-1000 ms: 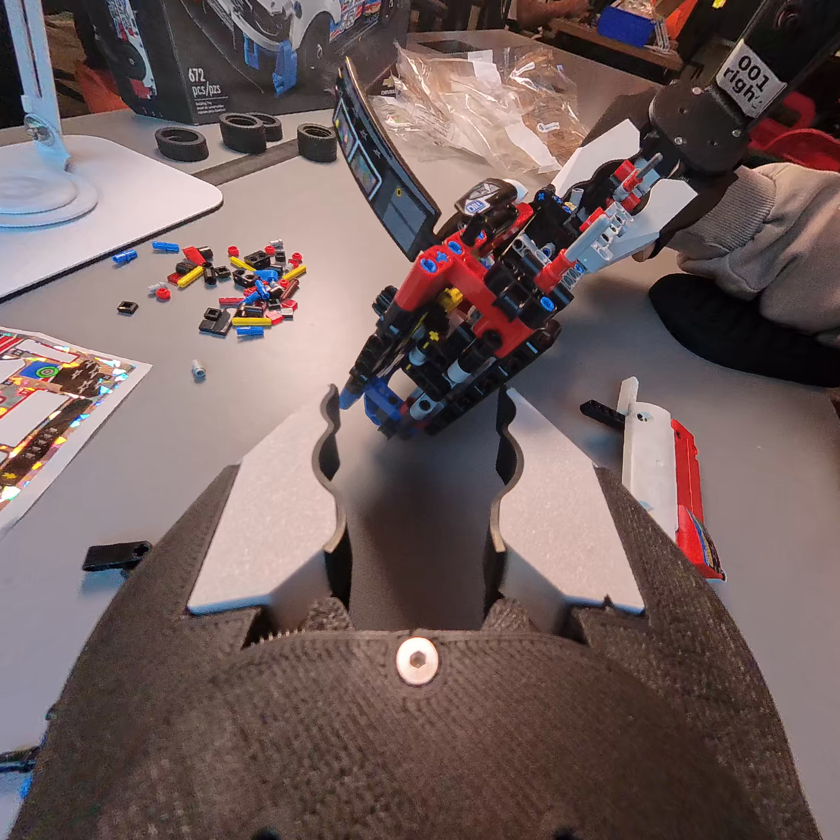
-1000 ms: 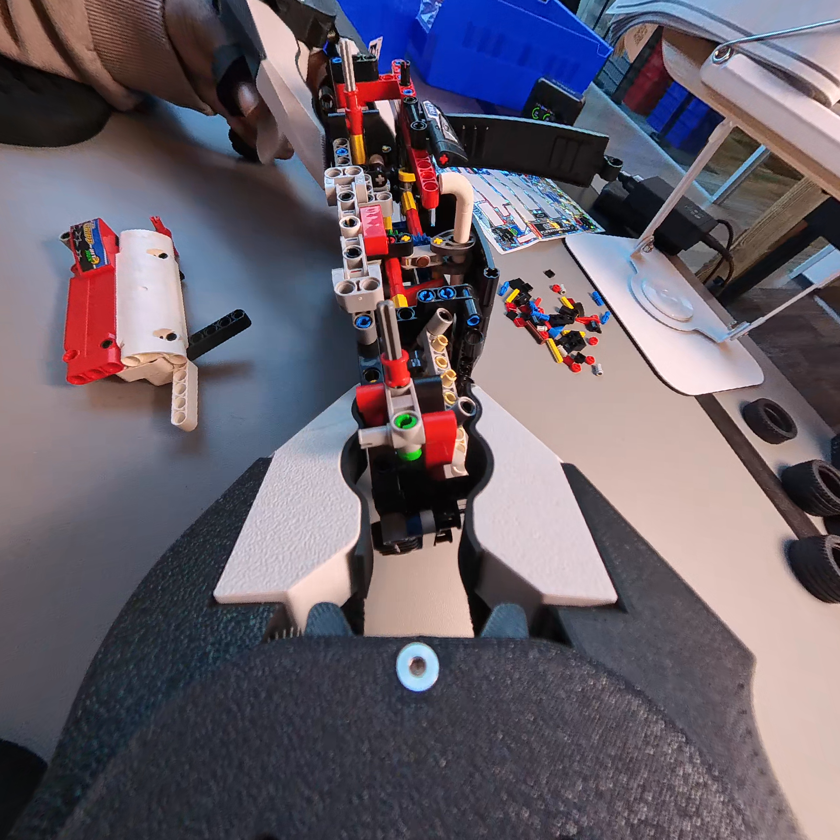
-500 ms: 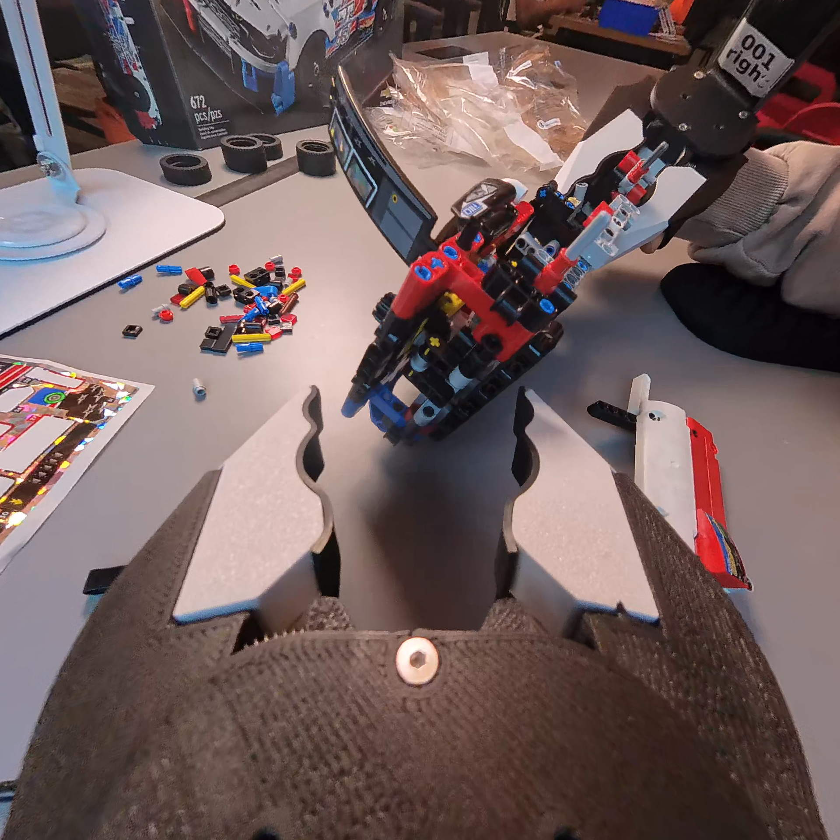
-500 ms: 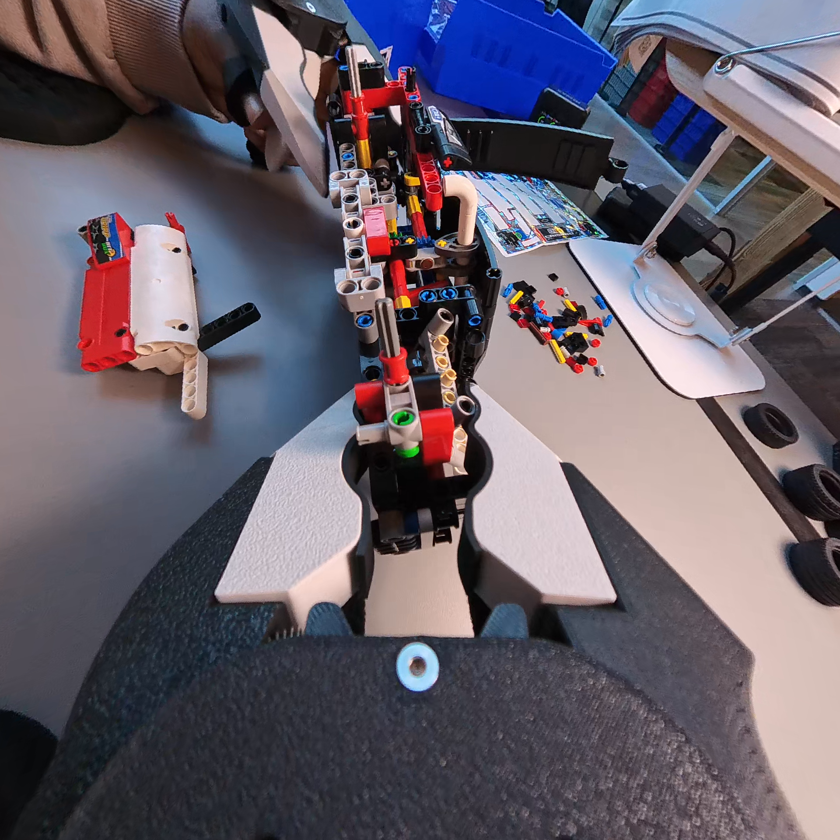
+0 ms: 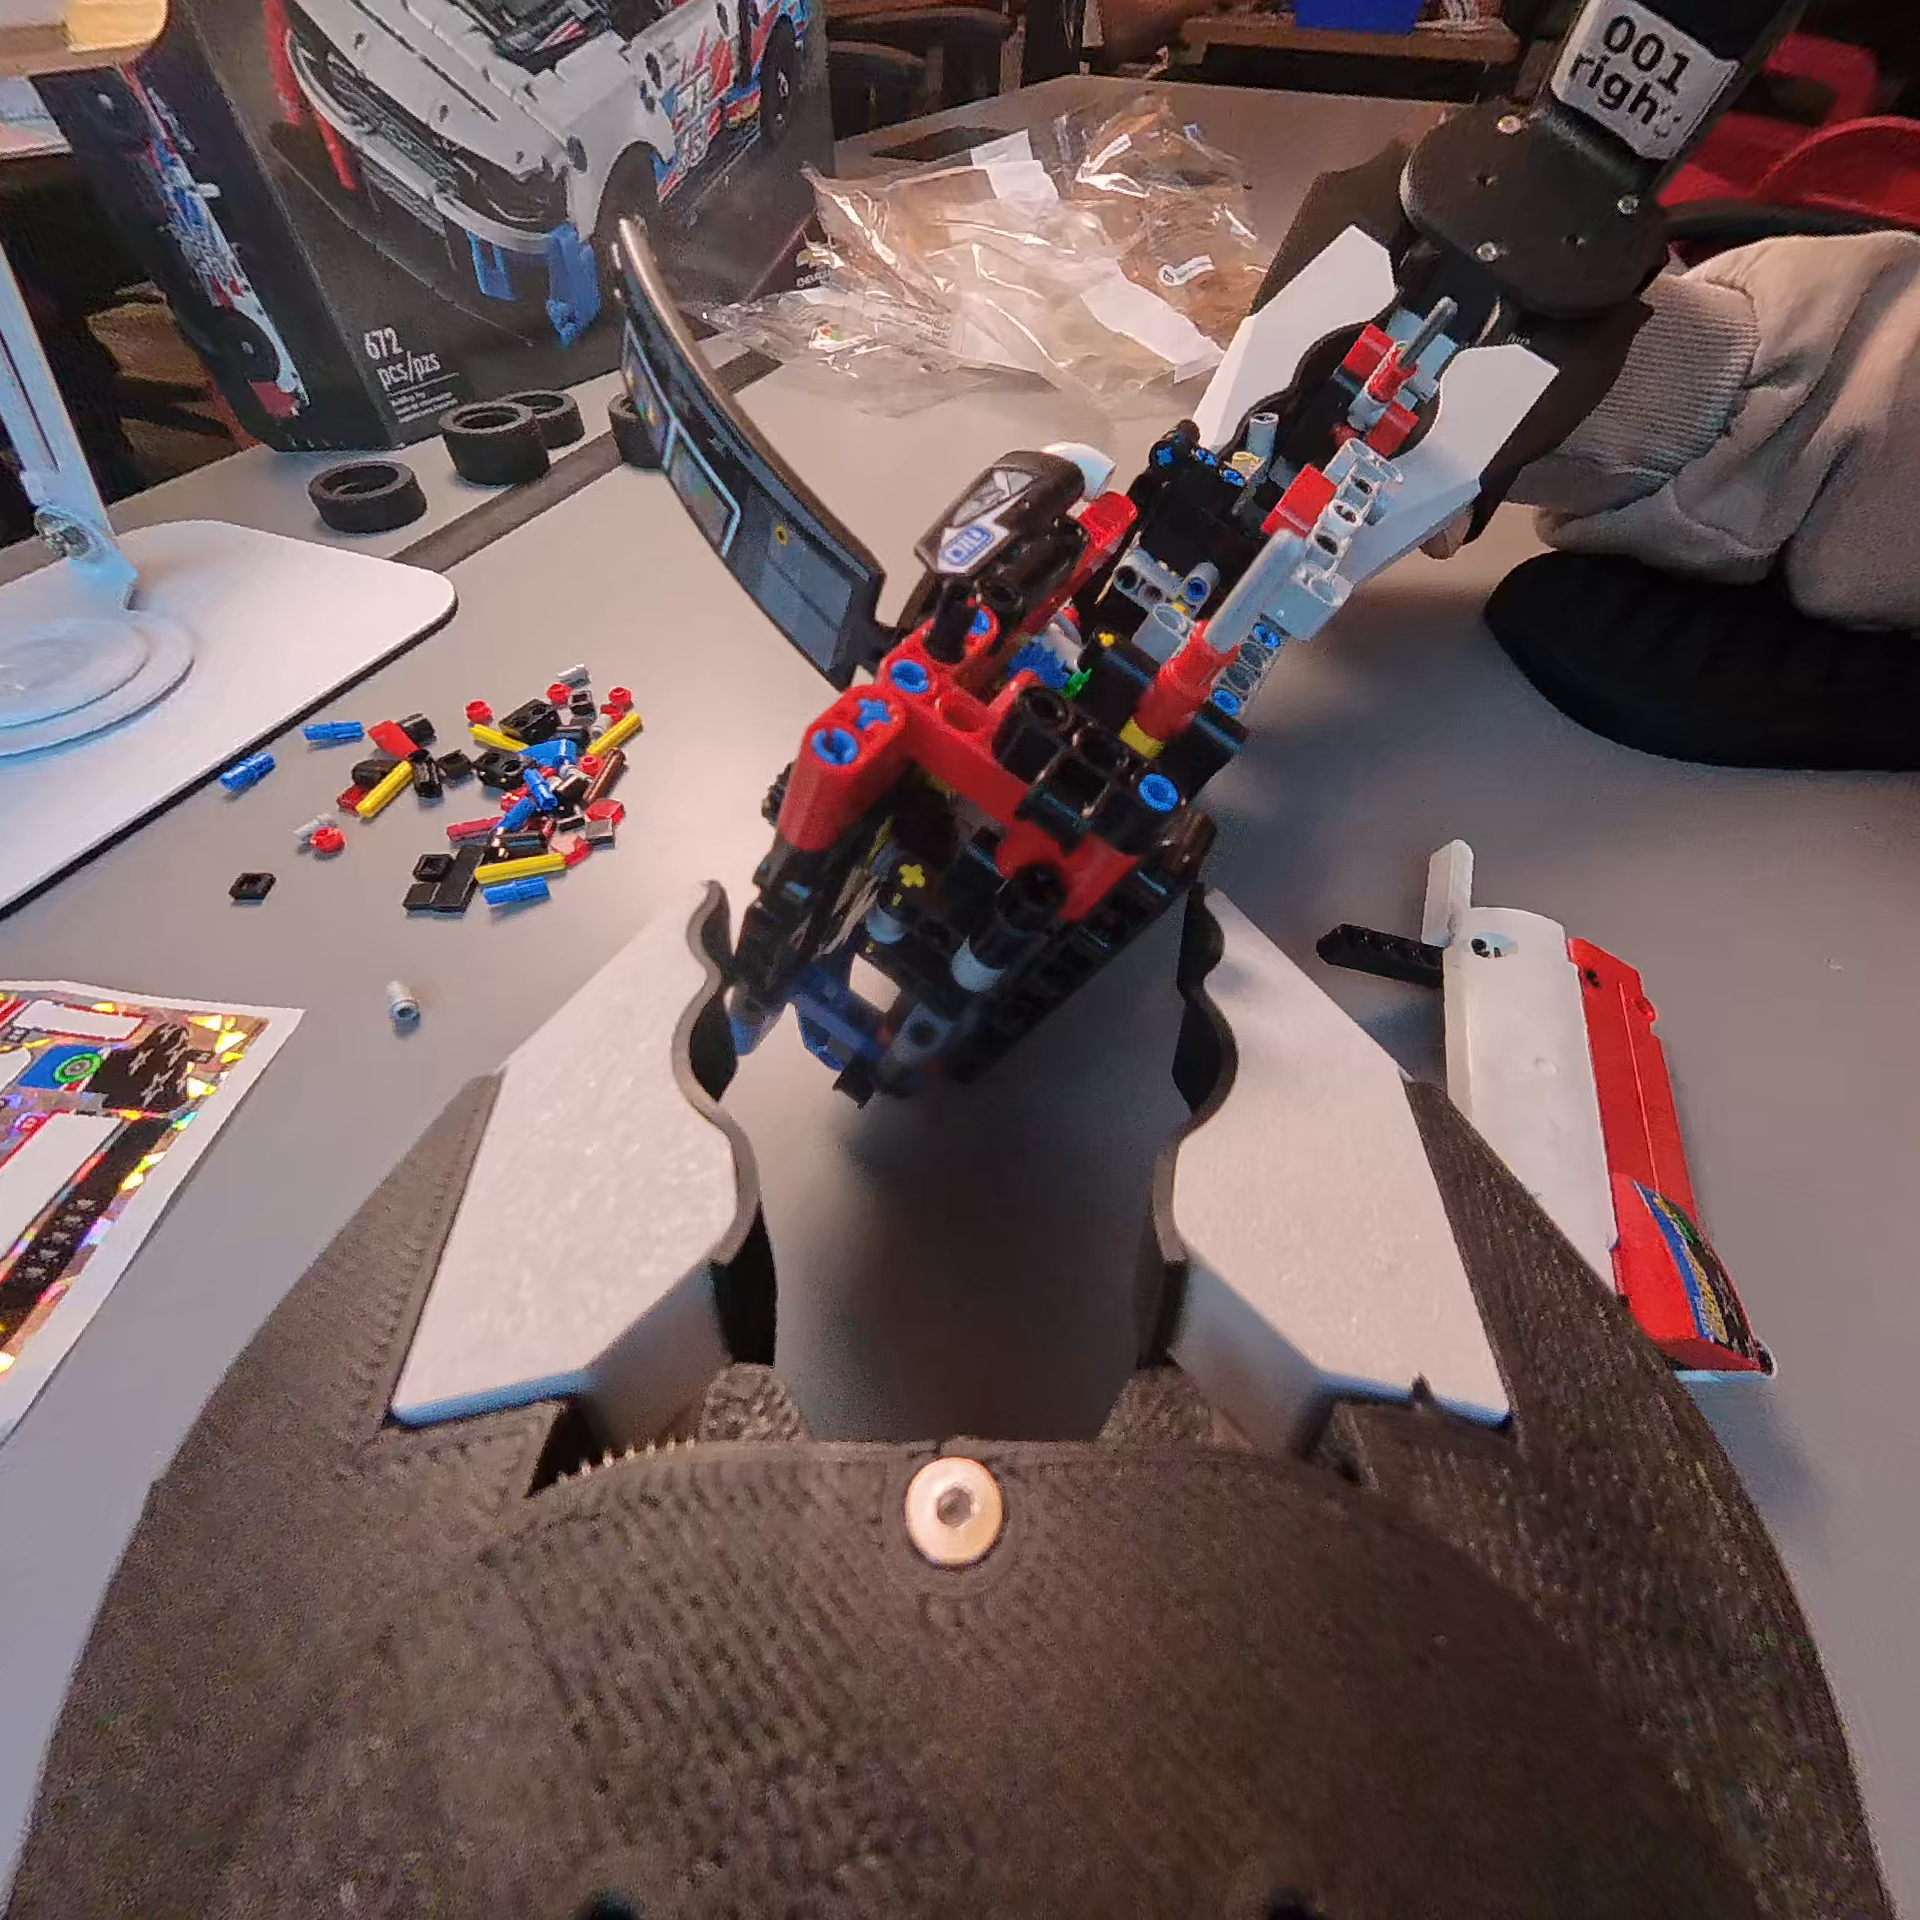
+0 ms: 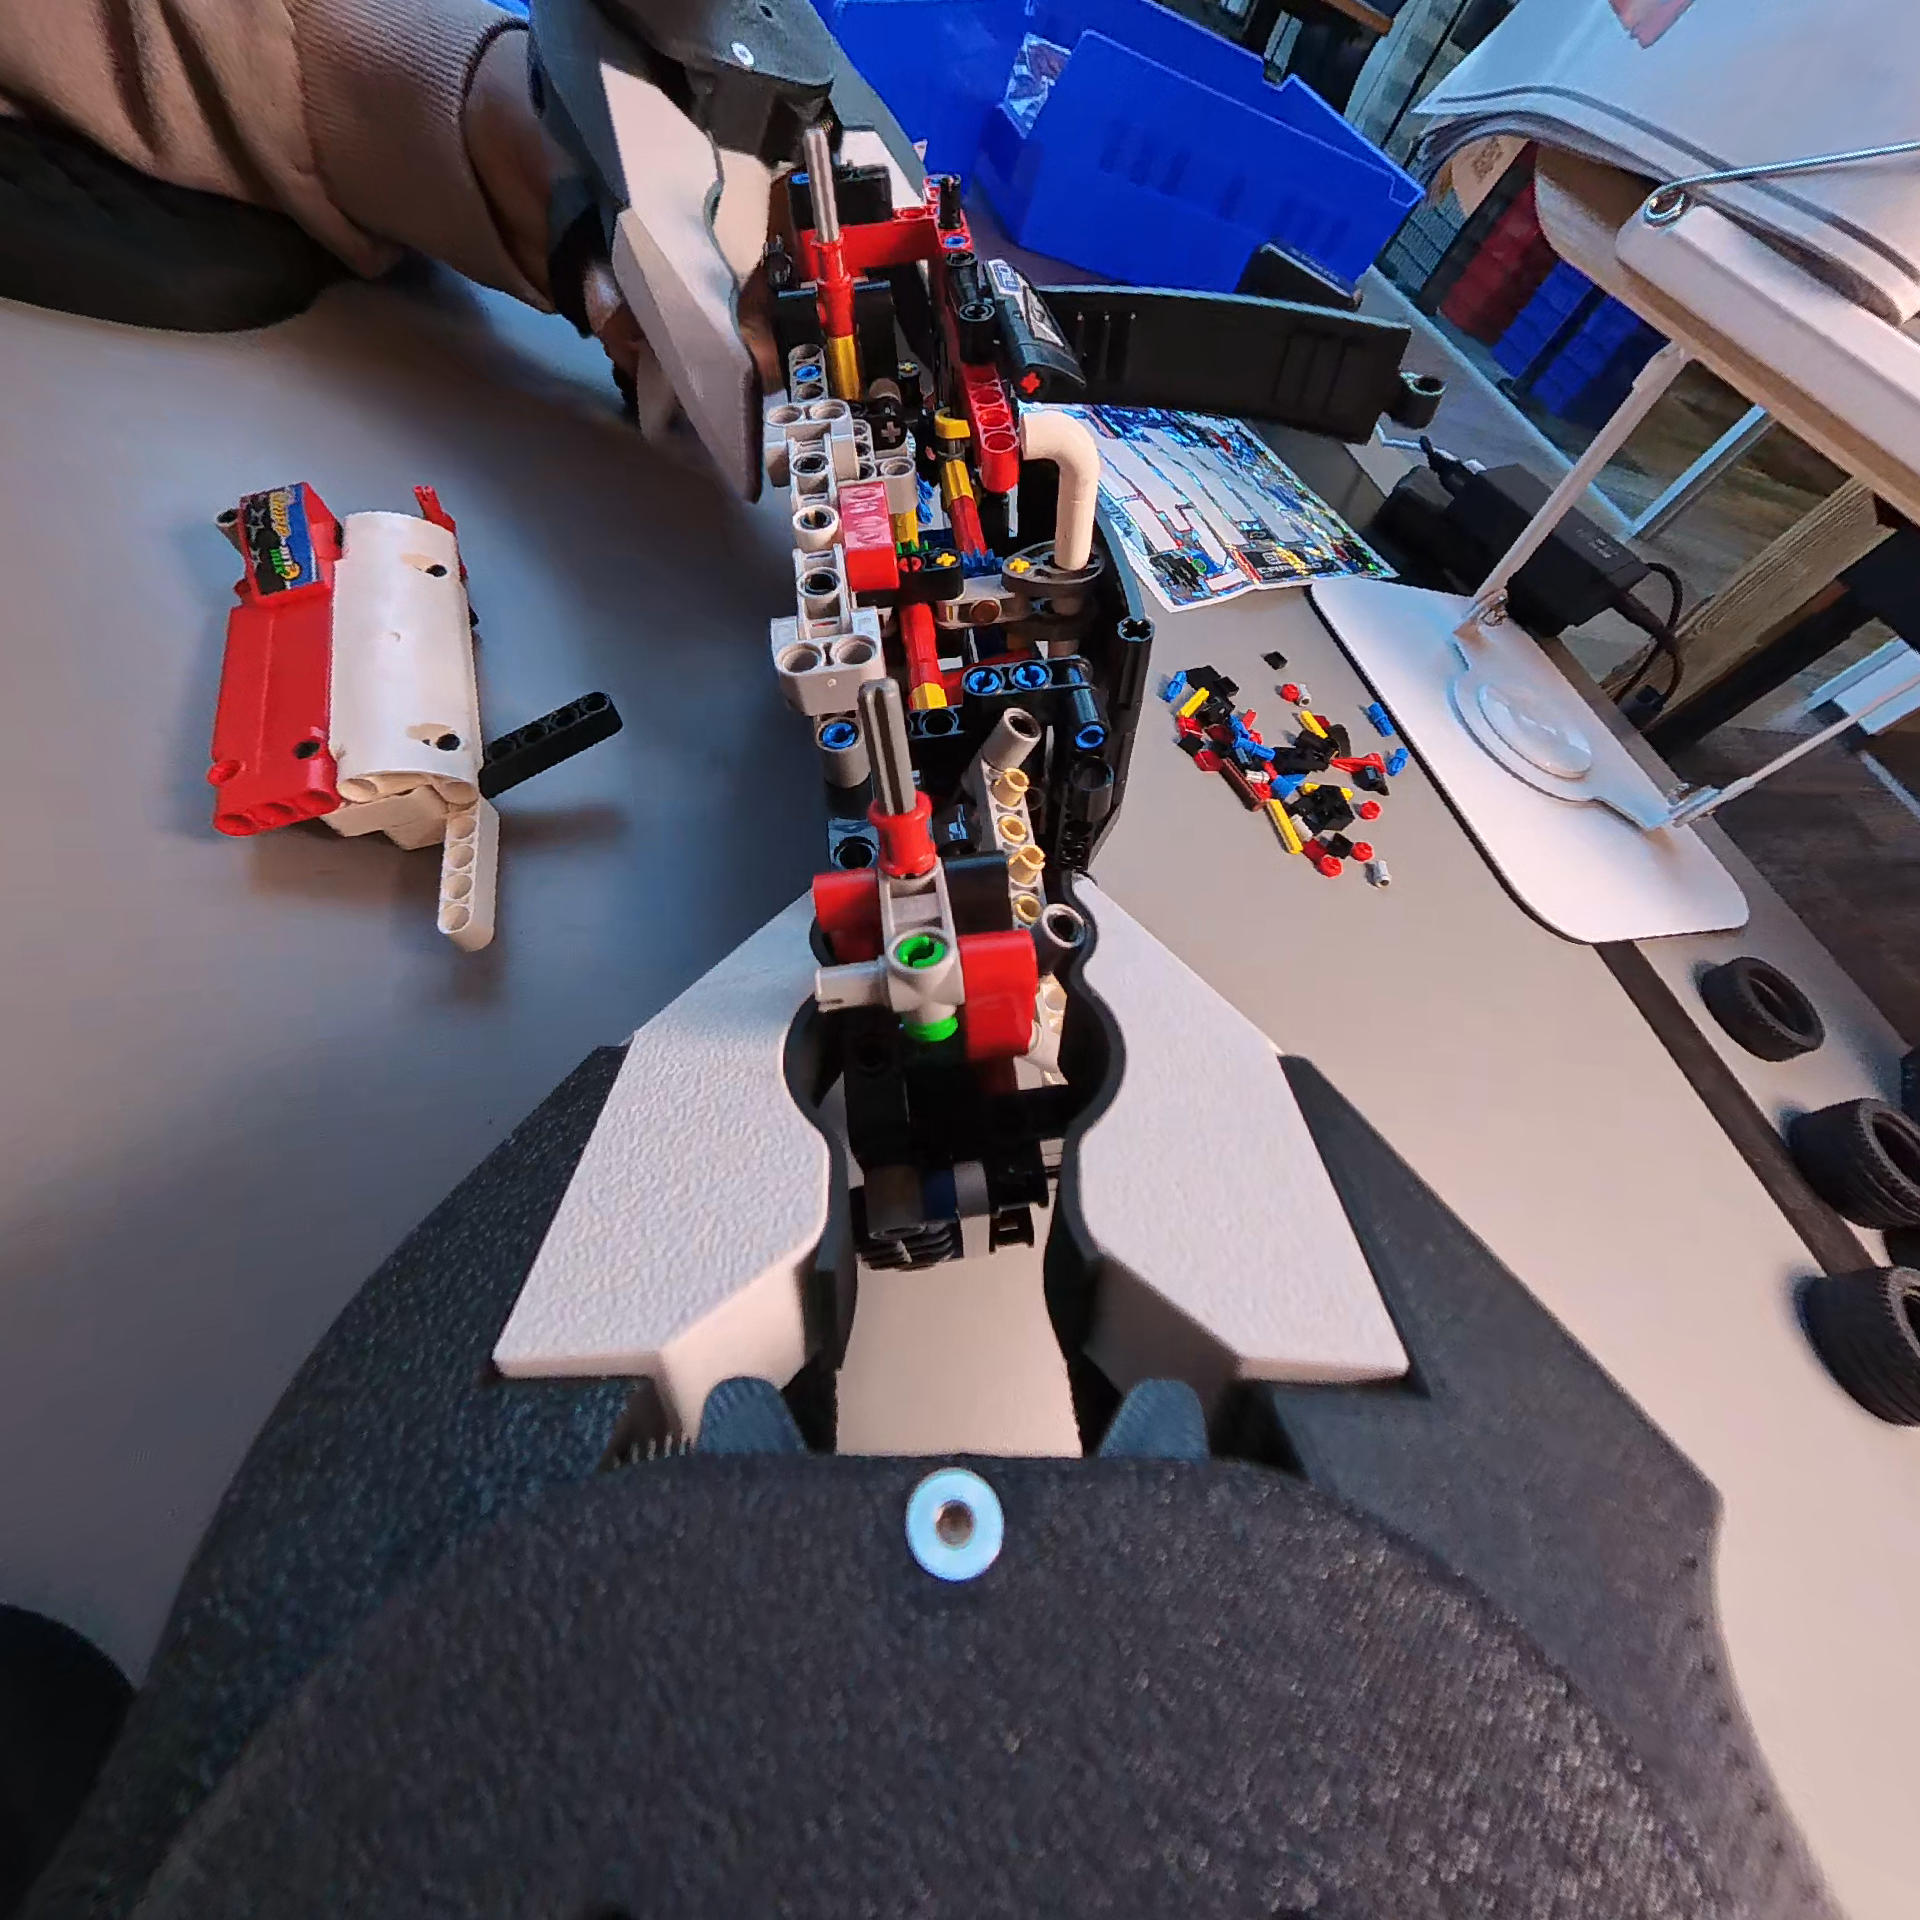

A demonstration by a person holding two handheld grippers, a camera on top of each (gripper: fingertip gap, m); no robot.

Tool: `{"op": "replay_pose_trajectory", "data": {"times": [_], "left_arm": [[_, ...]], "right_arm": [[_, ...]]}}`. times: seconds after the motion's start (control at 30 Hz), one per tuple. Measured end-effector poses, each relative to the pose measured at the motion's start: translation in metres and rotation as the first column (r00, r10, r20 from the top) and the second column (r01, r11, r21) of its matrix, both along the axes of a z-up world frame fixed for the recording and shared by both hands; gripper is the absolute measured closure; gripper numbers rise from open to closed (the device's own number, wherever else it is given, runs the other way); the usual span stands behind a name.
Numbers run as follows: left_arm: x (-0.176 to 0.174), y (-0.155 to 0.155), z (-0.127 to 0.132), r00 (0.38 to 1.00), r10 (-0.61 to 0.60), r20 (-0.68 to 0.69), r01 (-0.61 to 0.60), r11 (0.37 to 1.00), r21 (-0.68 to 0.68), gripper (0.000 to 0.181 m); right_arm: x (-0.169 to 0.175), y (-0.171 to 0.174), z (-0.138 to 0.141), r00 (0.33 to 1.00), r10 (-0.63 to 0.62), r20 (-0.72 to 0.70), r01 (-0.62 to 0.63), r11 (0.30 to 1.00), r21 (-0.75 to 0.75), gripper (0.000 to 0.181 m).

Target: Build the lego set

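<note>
Setting: grey table (image 5: 1558,831), set box (image 5: 436,187) at the back.
Chassis (image 5: 997,790): part-built, tilted, raised off the table.
Right gripper (image 6: 951,1039): clamped on one chassis end.
Left gripper (image 5: 951,997): spread wide around the other end, not gripping.
Remaining: tyres (image 5: 369,494), red-and-white panel (image 5: 1558,1122), loose pieces (image 5: 499,790) unfitted.
Containers: clear bags (image 5: 1018,249) look emptied; blue bins' (image 6: 1174,166) contents indiscernible.
</note>
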State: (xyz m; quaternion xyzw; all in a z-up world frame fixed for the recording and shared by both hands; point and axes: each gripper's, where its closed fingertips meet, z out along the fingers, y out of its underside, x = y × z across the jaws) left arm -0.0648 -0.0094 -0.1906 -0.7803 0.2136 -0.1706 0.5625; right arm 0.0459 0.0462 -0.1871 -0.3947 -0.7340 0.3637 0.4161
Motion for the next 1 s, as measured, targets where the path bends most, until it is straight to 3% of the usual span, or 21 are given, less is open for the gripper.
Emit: {"op": "replay_pose_trajectory", "data": {"times": [0.2,1.0], "left_arm": [[0.0043,0.0012,-0.0032,0.997,0.006,-0.078,-0.004,1.0,0.021,0.104],[0.0067,-0.0015,-0.0024,0.995,-0.014,-0.095,0.017,0.999,0.033,0.108]], "right_arm": [[-0.0016,-0.0074,0.0001,1.0,0.024,-0.003,-0.024,1.0,0.001,0.146],[-0.0019,-0.0054,0.0007,1.0,-0.011,0.02,0.012,0.999,-0.041,0.141]]}}
